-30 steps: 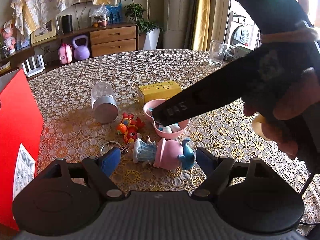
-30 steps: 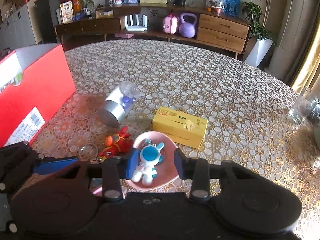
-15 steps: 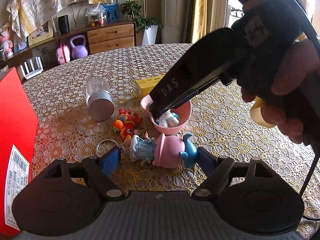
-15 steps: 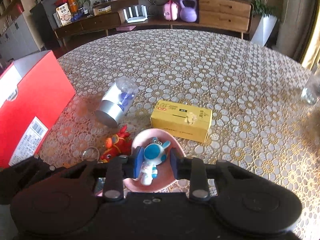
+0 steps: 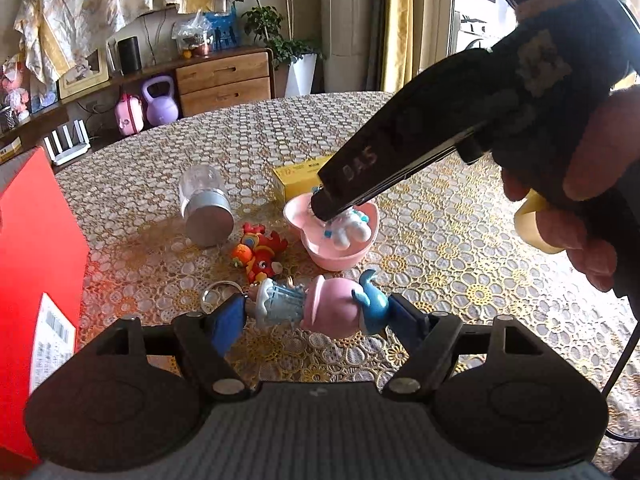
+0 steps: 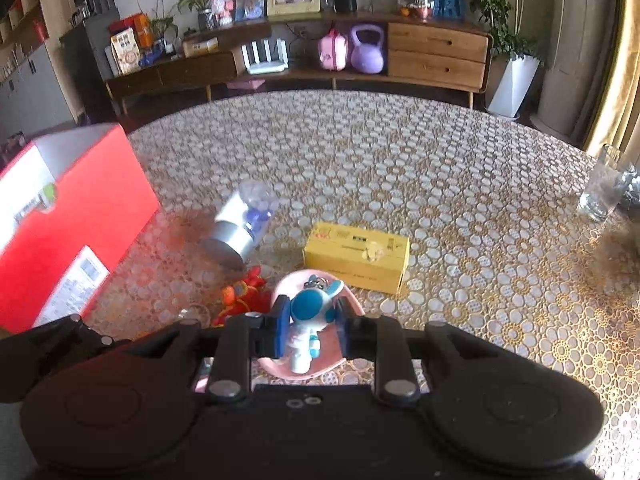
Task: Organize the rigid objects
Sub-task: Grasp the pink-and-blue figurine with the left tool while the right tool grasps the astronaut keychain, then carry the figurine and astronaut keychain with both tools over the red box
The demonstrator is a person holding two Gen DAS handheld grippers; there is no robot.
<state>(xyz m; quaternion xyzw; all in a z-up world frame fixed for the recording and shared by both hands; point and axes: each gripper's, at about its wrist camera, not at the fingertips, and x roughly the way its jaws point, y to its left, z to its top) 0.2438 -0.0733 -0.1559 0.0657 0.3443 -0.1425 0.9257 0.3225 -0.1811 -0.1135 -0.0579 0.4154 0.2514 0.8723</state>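
A wooden sideboard [image 6: 436, 54] with drawers lines the far wall, a potted plant [image 6: 510, 76] in a white pot beside it. Yellow curtains [image 5: 396, 26] hang at right; daylight falls across the lace-patterned counter [image 6: 400, 168].

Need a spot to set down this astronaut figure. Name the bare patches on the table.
Free: the wide stretch of table behind the yellow box, out to the glass, and right of the box. Crowded: around the pink bowl, red toy, jar and red carton.

The red box [image 5: 36, 264] ran off the left edge. The right hand-held gripper [image 5: 344, 208] hid part of the yellow box [image 5: 296, 178]. The drinking glass [image 6: 604, 184] was blurred.
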